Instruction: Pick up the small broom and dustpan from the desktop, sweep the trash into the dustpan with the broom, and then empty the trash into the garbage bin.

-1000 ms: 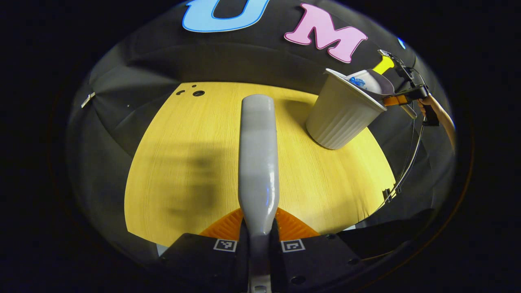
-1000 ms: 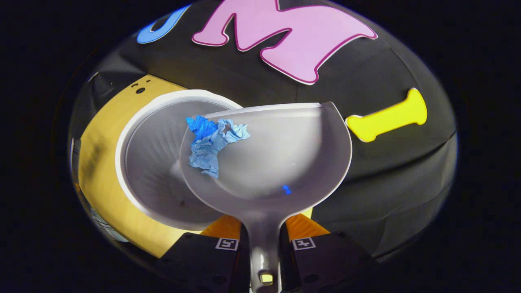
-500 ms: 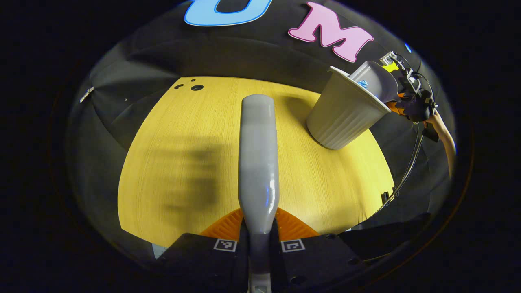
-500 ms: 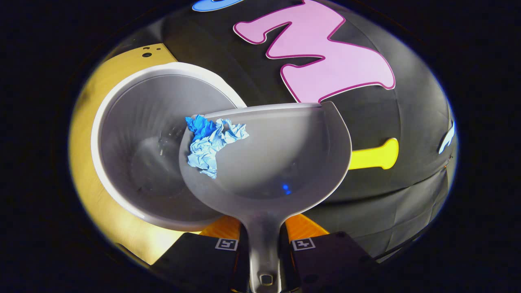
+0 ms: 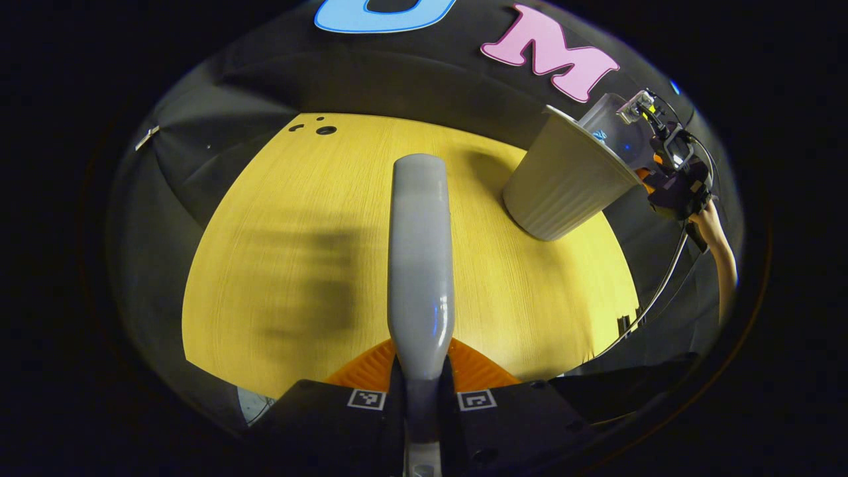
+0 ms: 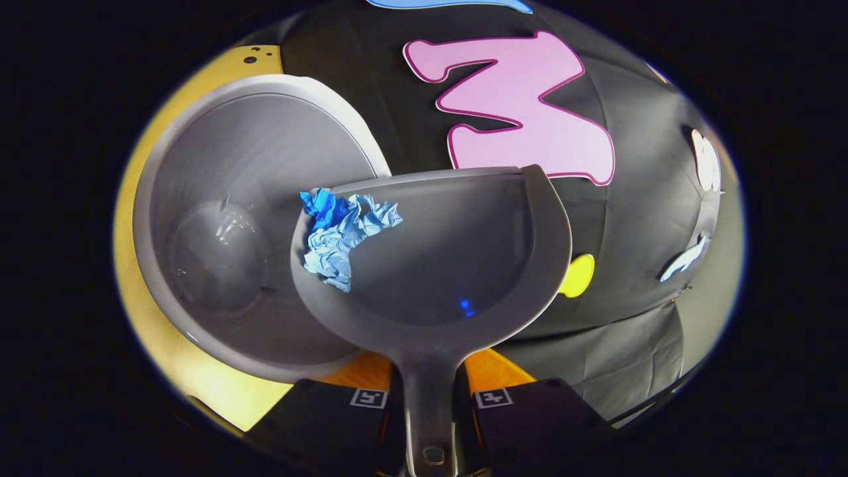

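My left gripper [image 5: 422, 397] is shut on the grey broom handle [image 5: 421, 265], which points forward over the yellow wooden desktop [image 5: 298, 265]. My right gripper [image 6: 429, 397] is shut on the handle of the grey dustpan [image 6: 450, 265]. A crumpled blue paper [image 6: 341, 232] lies at the pan's front left lip, over the open mouth of the white ribbed garbage bin [image 6: 225, 218]. In the left gripper view the bin [image 5: 563, 185] stands at the far right of the desk, with the tilted dustpan [image 5: 613, 129] and right gripper [image 5: 676, 185] held above its rim by a hand [image 5: 719, 245].
The bin's inside looks bare at the bottom. A cable [image 5: 656, 298] hangs from the right gripper past the desk's right edge. Small dark holes [image 5: 318, 128] mark the desk's far left corner. Black cloth walls surround the desk.
The right gripper has tipped and moved the dustpan further over the bin, so the bin's mouth looks larger and nearer. The blue paper stays at the pan's lip. The left gripper barely moved.
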The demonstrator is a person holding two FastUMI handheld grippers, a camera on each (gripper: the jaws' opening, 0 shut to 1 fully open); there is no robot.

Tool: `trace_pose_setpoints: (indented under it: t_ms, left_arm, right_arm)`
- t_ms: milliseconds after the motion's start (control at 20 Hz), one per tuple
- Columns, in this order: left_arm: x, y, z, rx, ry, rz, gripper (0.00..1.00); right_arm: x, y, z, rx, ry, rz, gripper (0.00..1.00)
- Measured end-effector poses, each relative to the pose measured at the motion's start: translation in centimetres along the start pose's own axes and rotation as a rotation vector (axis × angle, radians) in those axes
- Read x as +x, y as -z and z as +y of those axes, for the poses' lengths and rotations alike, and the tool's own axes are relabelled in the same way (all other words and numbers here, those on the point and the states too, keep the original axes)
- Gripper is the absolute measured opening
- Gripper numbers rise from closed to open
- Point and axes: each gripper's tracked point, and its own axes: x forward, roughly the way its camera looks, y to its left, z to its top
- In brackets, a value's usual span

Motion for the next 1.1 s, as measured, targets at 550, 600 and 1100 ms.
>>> trace_pose_setpoints:
  t_ms: [550,600,1100]
  left_arm:
    - [0.3,0.4,-0.8,-0.001,0.011,-0.005,0.25]
    - [0.3,0.5,-0.9,-0.002,0.012,-0.005,0.25]
    - [0.0,1.5,-1.1,0.008,0.009,0.004,0.25]
  right_arm:
    - [-1.3,-0.9,0.0,-0.095,0.069,-0.056,0.33]
    - [-0.7,-1.0,-0.4,-0.134,0.104,-0.066,0.33]
    - [-2.1,-2.5,0.0,-0.163,0.115,-0.141,0.33]
